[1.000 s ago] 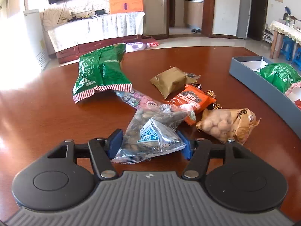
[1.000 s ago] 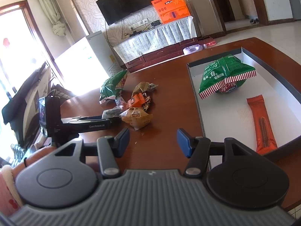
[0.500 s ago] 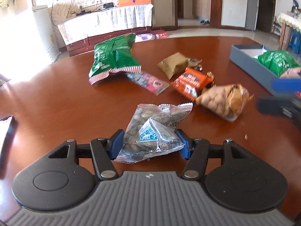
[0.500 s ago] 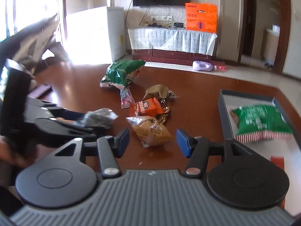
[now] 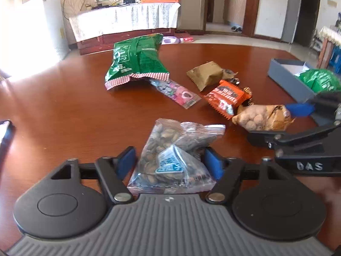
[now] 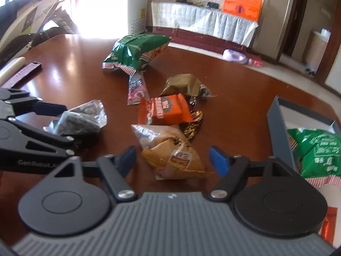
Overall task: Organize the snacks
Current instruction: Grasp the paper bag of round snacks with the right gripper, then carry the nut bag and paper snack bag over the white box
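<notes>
A clear bag of nuts (image 5: pixel 170 149) lies between the blue pads of my left gripper (image 5: pixel 170 162). Its jaws are opening, and a strip of table shows between the left pad and the bag. My right gripper (image 6: pixel 173 161) is open around a tan bag of peanuts (image 6: pixel 170 153), which lies on the table without touching either pad. From the left wrist view, the right gripper (image 5: pixel 279 123) reaches in from the right around the tan bag (image 5: pixel 262 117). The grey box (image 6: pixel 277 132) at the right holds a green bag (image 6: pixel 315 149).
Loose on the brown table are a big green bag (image 5: pixel 138 61), a pink packet (image 5: pixel 177 91), a brown packet (image 5: pixel 206 73) and an orange packet (image 5: pixel 228 100). A phone (image 5: pixel 5 128) lies at the left edge. An orange-red bar (image 6: pixel 329 224) lies in the box.
My right gripper swung left from over the box to the tan peanut bag and rolled level. My left gripper's pads have eased off the clear nut bag.
</notes>
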The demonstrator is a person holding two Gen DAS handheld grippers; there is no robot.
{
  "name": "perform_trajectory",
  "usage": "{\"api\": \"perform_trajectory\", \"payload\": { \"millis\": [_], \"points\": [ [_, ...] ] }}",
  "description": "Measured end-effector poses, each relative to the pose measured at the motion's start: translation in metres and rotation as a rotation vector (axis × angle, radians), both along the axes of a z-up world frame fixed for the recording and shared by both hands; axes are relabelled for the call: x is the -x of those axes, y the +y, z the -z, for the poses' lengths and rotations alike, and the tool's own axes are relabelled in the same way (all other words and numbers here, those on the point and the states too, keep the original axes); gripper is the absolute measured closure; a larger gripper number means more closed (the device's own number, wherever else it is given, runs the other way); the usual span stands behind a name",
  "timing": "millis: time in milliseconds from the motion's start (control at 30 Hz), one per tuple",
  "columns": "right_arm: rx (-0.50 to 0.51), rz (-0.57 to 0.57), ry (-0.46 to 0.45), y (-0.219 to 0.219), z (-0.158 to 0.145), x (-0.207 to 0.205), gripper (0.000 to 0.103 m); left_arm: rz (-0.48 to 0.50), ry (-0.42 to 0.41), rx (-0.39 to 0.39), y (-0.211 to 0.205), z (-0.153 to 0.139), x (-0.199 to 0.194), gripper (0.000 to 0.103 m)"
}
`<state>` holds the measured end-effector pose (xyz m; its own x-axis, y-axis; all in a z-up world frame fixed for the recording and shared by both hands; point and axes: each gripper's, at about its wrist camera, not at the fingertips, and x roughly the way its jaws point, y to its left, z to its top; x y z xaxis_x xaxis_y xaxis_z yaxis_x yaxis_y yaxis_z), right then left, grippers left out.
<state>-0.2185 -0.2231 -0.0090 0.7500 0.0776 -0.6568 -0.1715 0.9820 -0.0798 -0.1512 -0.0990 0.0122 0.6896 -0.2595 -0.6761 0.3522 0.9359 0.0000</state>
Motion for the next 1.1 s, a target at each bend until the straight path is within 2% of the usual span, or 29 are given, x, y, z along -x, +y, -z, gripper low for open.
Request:
{"api": "perform_trajectory", "payload": {
  "millis": [167,200,400,600,733,933,1100],
  "points": [
    [-0.028,0.005,-0.015,0.000,-0.008,0.010,0.051,0.000,-0.001,-0.004,-0.002,0.000,0.003,0.038],
    [-0.038,0.010,-0.022,-0.001,-0.011,0.014,0.058,0.007,-0.004,-0.009,-0.003,-0.001,0.004,0.038],
    [-0.106,0.034,-0.032,-0.011,-0.018,0.033,0.058,0.011,-0.036,-0.023,-0.008,-0.008,0.014,0.038],
    [-0.174,0.053,-0.125,-0.024,-0.043,0.061,0.058,0.023,-0.089,-0.016,-0.013,-0.023,0.034,0.038],
    [-0.203,0.070,-0.193,-0.032,-0.056,0.081,0.058,0.037,-0.117,-0.039,-0.021,-0.030,0.050,0.038],
    [-0.238,0.081,-0.254,-0.041,-0.070,0.110,0.058,0.040,-0.133,-0.042,-0.031,-0.037,0.067,0.038],
    [-0.244,0.080,-0.256,-0.047,-0.073,0.122,0.058,0.044,-0.119,-0.034,-0.045,-0.035,0.073,0.038]
  ]
}}
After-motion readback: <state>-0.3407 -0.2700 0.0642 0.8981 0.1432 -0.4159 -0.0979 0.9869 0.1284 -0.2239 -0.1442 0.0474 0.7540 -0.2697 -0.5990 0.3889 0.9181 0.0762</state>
